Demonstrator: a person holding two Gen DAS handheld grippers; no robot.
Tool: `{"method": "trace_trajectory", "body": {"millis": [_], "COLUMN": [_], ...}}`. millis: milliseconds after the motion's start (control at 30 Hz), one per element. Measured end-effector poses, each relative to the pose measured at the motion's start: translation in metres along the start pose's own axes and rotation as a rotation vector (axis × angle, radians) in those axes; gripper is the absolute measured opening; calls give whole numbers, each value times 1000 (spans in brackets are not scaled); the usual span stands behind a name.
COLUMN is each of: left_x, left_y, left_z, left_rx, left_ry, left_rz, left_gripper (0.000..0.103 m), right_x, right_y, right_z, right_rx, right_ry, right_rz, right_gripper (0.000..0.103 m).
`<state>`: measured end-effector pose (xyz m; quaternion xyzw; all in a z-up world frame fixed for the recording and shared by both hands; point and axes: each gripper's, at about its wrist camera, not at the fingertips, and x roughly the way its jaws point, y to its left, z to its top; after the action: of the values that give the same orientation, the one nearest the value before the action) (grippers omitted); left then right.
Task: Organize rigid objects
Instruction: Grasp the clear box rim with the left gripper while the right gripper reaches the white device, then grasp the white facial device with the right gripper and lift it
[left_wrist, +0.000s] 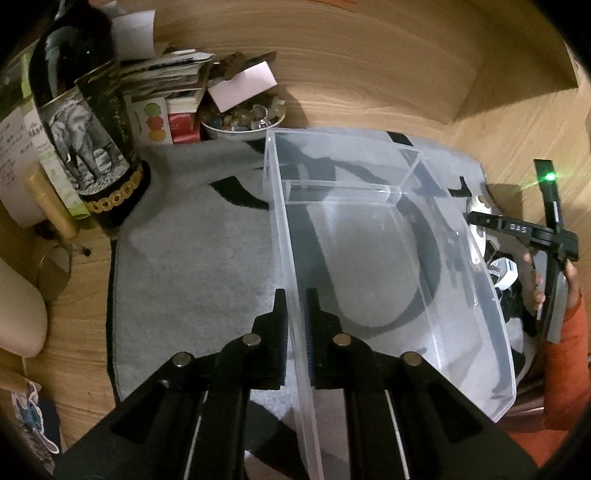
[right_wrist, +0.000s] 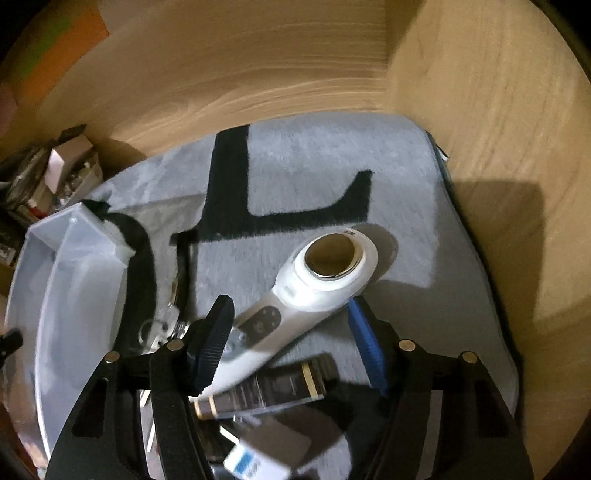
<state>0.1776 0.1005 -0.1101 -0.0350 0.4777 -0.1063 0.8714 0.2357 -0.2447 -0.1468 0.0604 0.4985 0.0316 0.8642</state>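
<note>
Grey mat (right_wrist: 332, 155) on wood desk, cluttered at back. L gripper (left_wrist: 295, 306) is nearly closed, pinching the wall of the clear bin (left_wrist: 369, 240). R gripper (right_wrist: 291, 332) is wide open, holding nothing, straddling the white wand (right_wrist: 295, 302); wand's long axis runs diagonally betw. fingers, head away, bin to the left.

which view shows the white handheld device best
The right wrist view. The white handheld device lies on the grey mat, whole and close between the open fingers of the right gripper, its round metal head and buttons clear. In the left wrist view only bits of it show beyond the clear plastic bin.
</note>
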Motion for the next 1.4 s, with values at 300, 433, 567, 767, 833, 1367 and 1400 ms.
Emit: {"method": "trace_trajectory", "body": {"millis": [300, 433, 567, 767, 833, 1367, 1400], "left_x": [1, 0, 1, 2, 3, 1, 1], "left_y": [-3, -6, -8, -9, -9, -8, -7], "left_z": [-2, -2, -1, -1, -2, -2, -2], "left_rx": [3, 7, 4, -4, -5, 19, 20], "left_ry": [-1, 1, 3, 2, 1, -16, -19], "left_rz": [30, 55, 76, 102, 106, 81, 76], "left_gripper": [9, 8, 7, 7, 7, 7, 7], "right_x": [21, 12, -7, -48, -64, -90, -88], "right_y": [17, 21, 25, 36, 40, 153, 158], "right_z": [17, 20, 13, 5, 1, 0, -2], "right_rx": [-87, -110, -126, -154, -169, -407, -424], "right_ry": [31, 4, -42, -130, -160, -223, -213], "right_rz": [-54, -20, -1, 58, 80, 212, 214], "right_gripper": [30, 20, 20, 20, 20, 20, 20]}}
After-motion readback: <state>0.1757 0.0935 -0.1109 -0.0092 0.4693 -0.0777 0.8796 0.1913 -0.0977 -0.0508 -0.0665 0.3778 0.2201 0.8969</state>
